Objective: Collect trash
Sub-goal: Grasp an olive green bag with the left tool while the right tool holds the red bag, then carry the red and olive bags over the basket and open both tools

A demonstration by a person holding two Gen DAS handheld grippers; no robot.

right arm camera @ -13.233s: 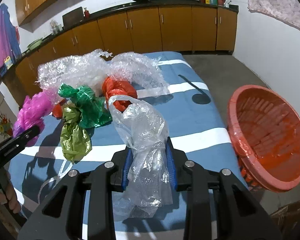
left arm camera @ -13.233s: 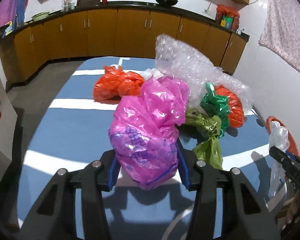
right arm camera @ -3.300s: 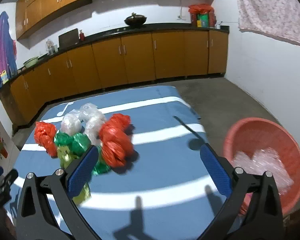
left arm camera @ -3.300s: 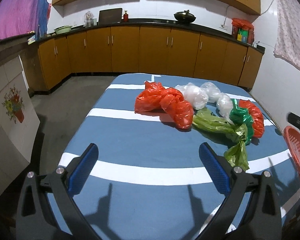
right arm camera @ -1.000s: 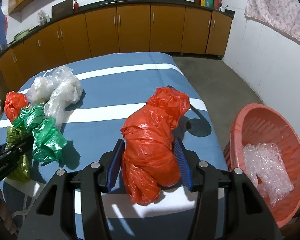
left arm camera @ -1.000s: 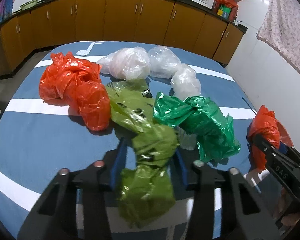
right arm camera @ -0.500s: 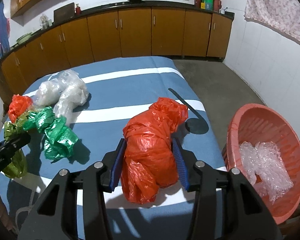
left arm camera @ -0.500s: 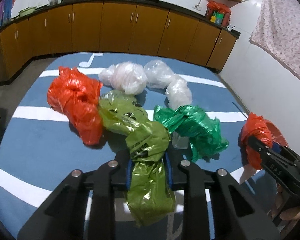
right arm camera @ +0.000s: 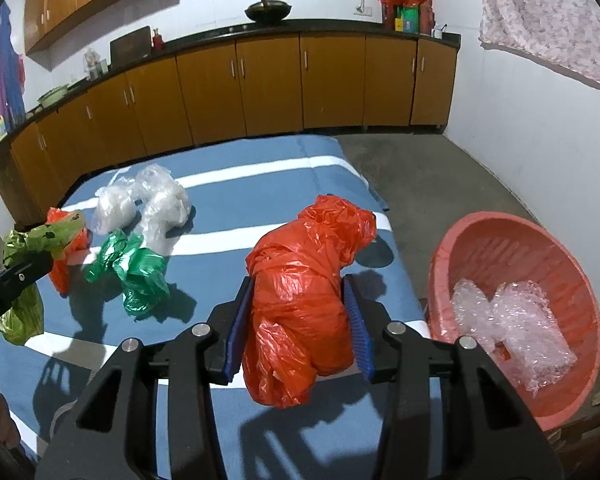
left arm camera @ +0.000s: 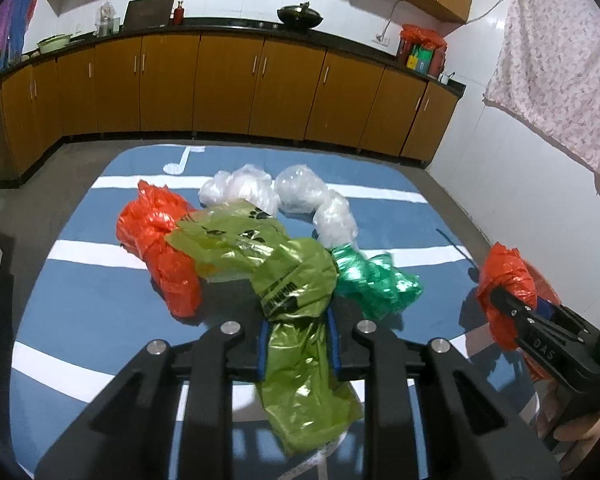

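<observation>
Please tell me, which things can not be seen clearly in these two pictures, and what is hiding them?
- Basket: its near rim is cut by the right wrist picture's edge; bubble wrap covers part of its floor.
- Orange bag on the table: the olive bag in the left gripper hides its right side, left wrist view.
- Olive bag's black print: creased, unreadable.
- Right gripper: its pads are half hidden behind the orange bag it squeezes.

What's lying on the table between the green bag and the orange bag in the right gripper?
Nothing: in the right wrist view only bare striped blue table separates the green bag from the orange bag in the right gripper.
</observation>
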